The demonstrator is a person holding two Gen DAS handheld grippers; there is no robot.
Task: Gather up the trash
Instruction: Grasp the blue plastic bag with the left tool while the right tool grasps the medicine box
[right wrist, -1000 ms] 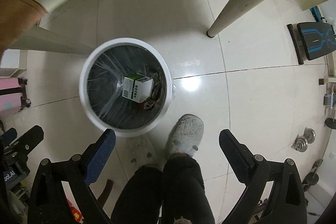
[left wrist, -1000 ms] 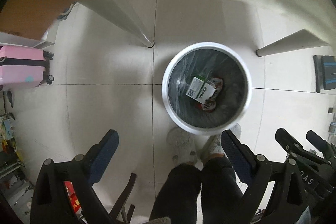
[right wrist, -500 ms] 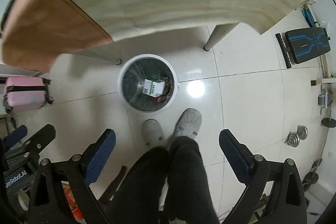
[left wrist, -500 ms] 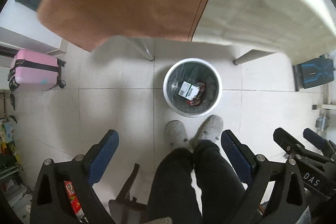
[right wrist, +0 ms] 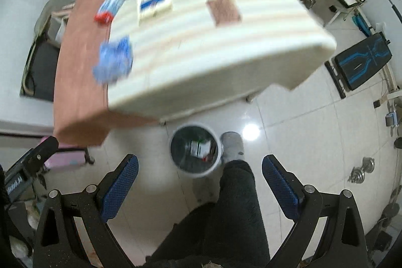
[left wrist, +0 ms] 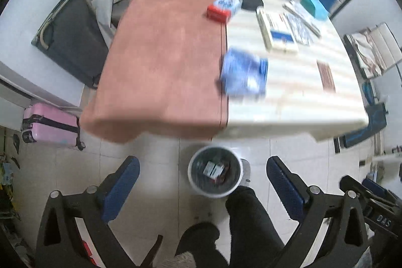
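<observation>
A white trash bin (left wrist: 193, 176) with a black liner stands on the floor under the table's near edge; a green-and-white box (left wrist: 213, 169) lies inside it. The bin also shows in the right wrist view (right wrist: 176, 162). On the table lie a crumpled blue packet (left wrist: 243, 74), a red-and-blue packet (left wrist: 222, 8), a white-and-blue box (left wrist: 277, 33) and a brown card (left wrist: 326, 76). My left gripper (left wrist: 202, 190) is open and empty, high above the floor. My right gripper (right wrist: 199, 186) is open and empty beside it.
The table has a brown half (left wrist: 163, 47) and a striped cream half (left wrist: 301, 92). A pink suitcase (left wrist: 50, 124) and a dark suitcase (left wrist: 72, 42) stand at the left. The person's legs (right wrist: 226, 217) are below the bin. Weights (right wrist: 361, 170) lie on the floor at right.
Both grippers have risen from just over the bin to above table height. The tabletop and its items have come into view. Both grippers stayed open and empty.
</observation>
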